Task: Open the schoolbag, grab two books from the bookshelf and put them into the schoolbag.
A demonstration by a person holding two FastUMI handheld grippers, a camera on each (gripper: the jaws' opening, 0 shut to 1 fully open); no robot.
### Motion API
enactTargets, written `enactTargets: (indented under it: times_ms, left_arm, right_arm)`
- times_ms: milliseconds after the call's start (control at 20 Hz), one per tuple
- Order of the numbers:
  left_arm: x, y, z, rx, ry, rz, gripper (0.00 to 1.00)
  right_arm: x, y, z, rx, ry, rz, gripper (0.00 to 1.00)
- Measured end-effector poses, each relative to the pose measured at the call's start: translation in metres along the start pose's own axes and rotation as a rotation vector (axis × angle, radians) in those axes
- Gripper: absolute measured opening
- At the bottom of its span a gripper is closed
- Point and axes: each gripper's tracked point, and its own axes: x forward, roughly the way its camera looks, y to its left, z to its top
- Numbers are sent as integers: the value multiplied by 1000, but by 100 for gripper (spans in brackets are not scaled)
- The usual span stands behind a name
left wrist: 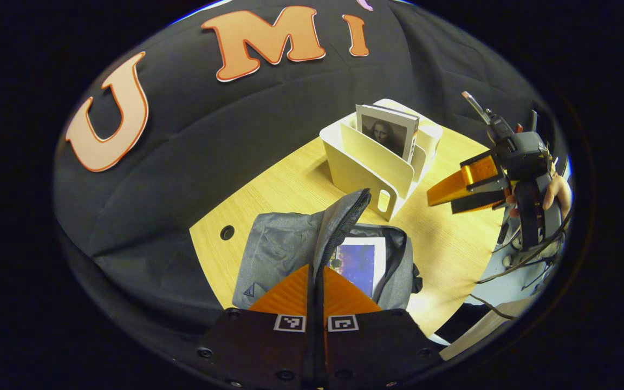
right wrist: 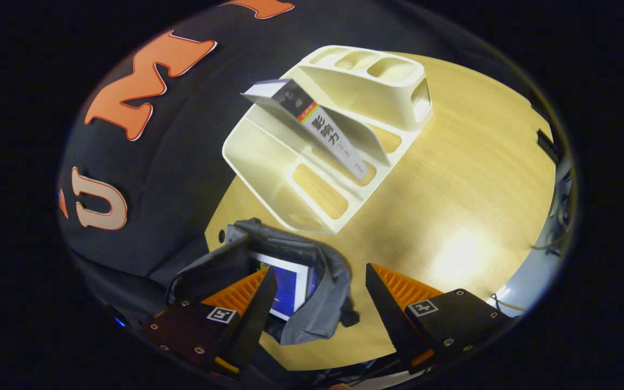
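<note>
Centrally, the grey fabric schoolbag [left wrist: 279,254] gapes, blue-covered book [left wrist: 358,262] inside; left gripper [left wrist: 316,273] apparently pinches its flap, right gripper [right wrist: 320,295] spread above bare table [right wrist: 453,206].

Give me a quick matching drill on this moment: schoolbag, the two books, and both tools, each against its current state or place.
Things:
1. schoolbag
2. blue-covered book
3. portrait-covered book
4. left tool
5. right tool

States:
a. standing in the white bookshelf
b. fingers wide apart, holding nothing
c. lying open on the wooden table
d. inside the bag
e. shut on the bag's flap

Pairs: 1-c, 2-d, 3-a, 4-e, 5-b
</note>
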Motion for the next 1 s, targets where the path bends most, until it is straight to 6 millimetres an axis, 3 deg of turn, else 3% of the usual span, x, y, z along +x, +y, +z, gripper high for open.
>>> enactTargets:
  times_ms: [300, 550, 850, 1000]
  left_arm:
    - [-3, -13, -13, -45, -11, -7, 1]
    - [-1, -15, -16, -89, -5, -1, 1]
    - [4, -17, -12, -144, 6, 16, 1]
    - [8, -19, -11, -179, 15, 23, 1]
  right_arm:
    - [-32, -15, 69, -227, -64, -116, 98]
    - [-55, 21, 114, -377, -63, -120, 99]
    - [-43, 61, 163, -620, -34, -203, 99]
    - [-21, 79, 187, -710, -24, -240, 99]
